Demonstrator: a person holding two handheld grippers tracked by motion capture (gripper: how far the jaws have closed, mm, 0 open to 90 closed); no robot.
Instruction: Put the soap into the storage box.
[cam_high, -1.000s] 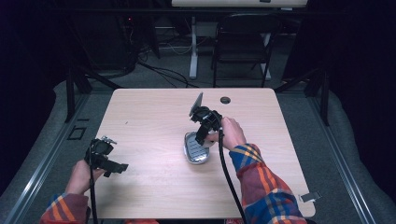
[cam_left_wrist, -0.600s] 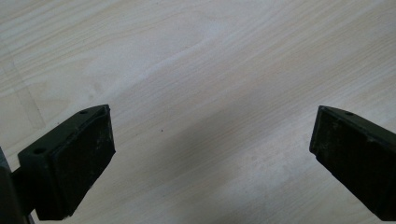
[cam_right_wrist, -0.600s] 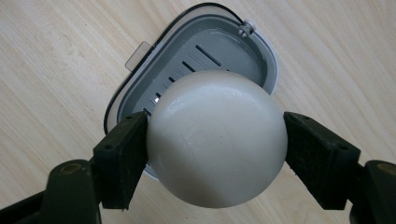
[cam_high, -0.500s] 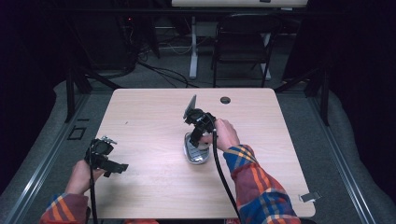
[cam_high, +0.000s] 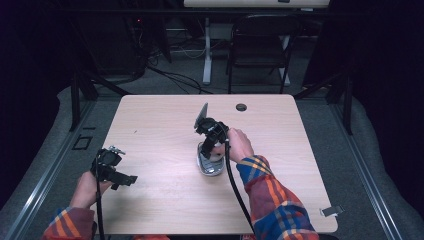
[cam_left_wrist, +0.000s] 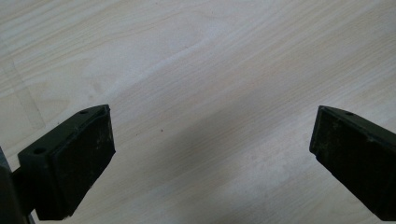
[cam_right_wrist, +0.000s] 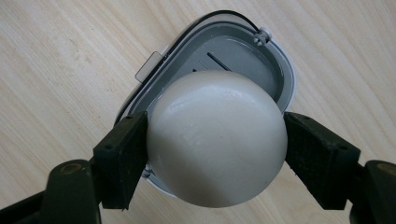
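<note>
where right gripper pinches egg, grey case half hidden, perhaps touching; left gripper spread.

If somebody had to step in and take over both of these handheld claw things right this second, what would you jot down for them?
Right gripper: jaws shut on the white ball, one pad on each side, held over the open grey container near the middle of the table.
Left gripper: jaws wide open, holding nothing, over bare wood at the table's near left.
Done: the ball is gripped and lined up above the container.
Left: whether the ball already touches the container's floor cannot be told. Probably lower it in, open the jaws, then draw the gripper away.
</note>
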